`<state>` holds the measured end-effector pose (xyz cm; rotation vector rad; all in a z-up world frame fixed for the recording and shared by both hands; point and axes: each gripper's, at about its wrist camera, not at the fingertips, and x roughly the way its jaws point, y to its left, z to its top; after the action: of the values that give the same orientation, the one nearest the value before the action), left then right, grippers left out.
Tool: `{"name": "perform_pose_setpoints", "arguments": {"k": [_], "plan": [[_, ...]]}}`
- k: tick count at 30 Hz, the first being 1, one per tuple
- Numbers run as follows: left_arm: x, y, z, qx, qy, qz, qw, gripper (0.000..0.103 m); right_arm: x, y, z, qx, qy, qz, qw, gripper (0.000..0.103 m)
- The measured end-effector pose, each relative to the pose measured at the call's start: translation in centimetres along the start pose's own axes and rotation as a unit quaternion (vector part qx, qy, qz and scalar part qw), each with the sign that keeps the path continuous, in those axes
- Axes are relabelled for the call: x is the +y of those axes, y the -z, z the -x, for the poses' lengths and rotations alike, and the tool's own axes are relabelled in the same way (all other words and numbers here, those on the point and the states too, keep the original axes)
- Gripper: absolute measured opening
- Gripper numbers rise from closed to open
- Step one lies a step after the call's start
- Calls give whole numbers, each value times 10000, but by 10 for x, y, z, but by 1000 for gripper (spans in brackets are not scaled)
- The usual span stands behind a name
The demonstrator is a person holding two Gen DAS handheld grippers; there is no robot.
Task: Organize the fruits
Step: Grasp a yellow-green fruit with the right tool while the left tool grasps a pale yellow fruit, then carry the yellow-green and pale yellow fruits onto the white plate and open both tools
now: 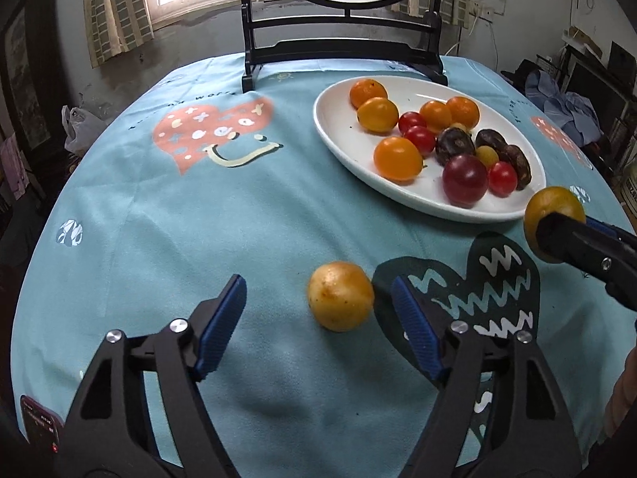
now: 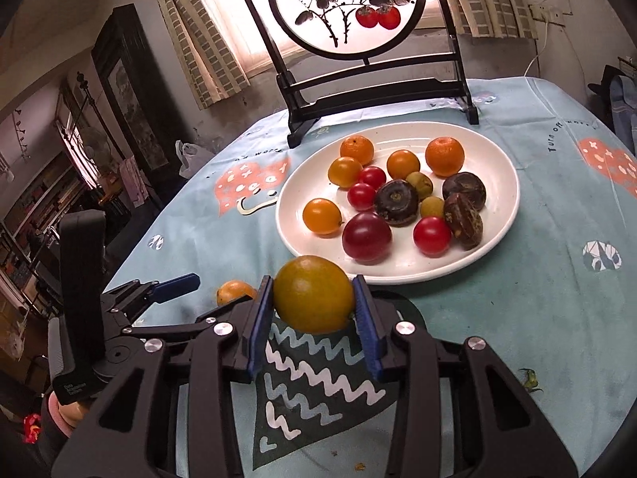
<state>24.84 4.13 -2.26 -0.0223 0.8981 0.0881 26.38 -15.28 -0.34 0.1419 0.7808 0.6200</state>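
A white oval plate (image 1: 342,135) (image 2: 497,235) on the blue tablecloth holds several fruits: oranges, red tomatoes, dark passion fruits, a plum. My left gripper (image 1: 318,298) is open; a yellow-orange fruit (image 1: 340,296) lies on the cloth between its fingers, close to the right finger, and shows partly in the right wrist view (image 2: 233,291). My right gripper (image 2: 314,298) is shut on a yellow-green citrus fruit (image 2: 313,294) (image 1: 551,203), held just short of the plate's near rim.
A black wooden stand with a round painted screen (image 2: 346,4) stands behind the plate. A dark heart print (image 1: 477,279) lies on the cloth under the grippers. A phone (image 1: 40,422) sits at the near left edge. The table edge curves away at left.
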Motion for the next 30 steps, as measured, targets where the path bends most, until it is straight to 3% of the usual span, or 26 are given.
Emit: {"name": "perform_pose_setpoints", "arguments": {"k": [6, 10, 16, 26, 30], "plan": [[-3, 3, -11, 170, 12, -56, 9998, 64, 4, 1, 0, 20, -1, 72, 10000, 40], [-7, 5, -14, 231, 25, -167, 9996, 49, 3, 2, -1, 29, 43, 75, 10000, 40], [-8, 6, -14, 247, 176, -188, 9994, 36, 1, 5, -3, 68, 114, 75, 9999, 40], [-8, 3, -6, 127, 234, -147, 9995, 35, 4, 9, -5, 99, 125, 199, 9997, 40], [-10, 2, 15, -177, 166, -191, 9995, 35, 4, 7, 0, 48, 6, 150, 9999, 40]]}}
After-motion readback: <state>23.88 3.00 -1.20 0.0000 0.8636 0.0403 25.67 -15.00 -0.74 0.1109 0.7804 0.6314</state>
